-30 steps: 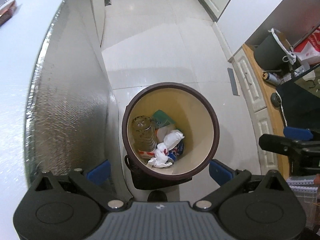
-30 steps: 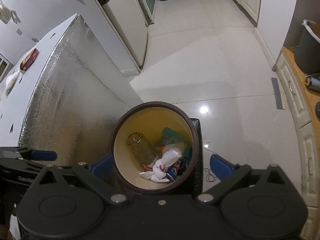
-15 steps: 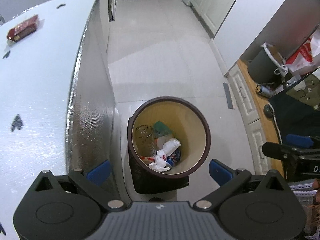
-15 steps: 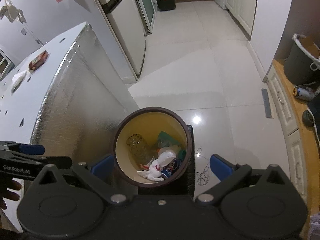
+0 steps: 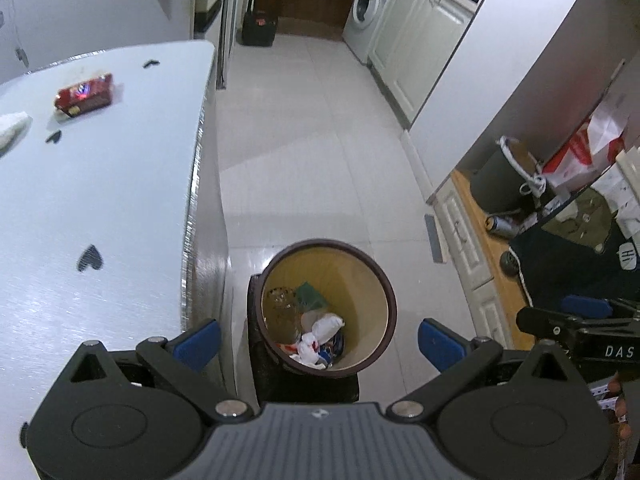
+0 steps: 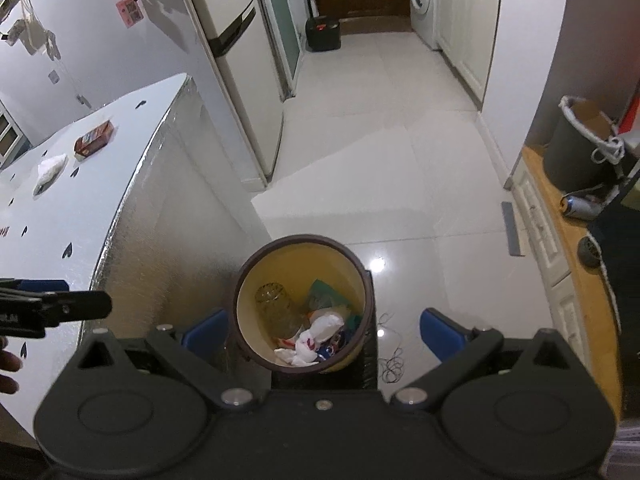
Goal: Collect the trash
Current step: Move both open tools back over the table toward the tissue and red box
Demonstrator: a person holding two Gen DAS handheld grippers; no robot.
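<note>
Both grippers, left point(image 5: 319, 338) and right point(image 6: 322, 330), wide open and empty, have risen higher above the bin point(image 5: 384, 280).

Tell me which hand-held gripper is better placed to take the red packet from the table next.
Probably the left hand-held gripper: it is open, empty, and beside the table where the red packet lies. The right hand-held gripper, also open, is farther out.

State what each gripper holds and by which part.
Nothing: the left gripper and right gripper are both open and empty above the trash bin.
</note>
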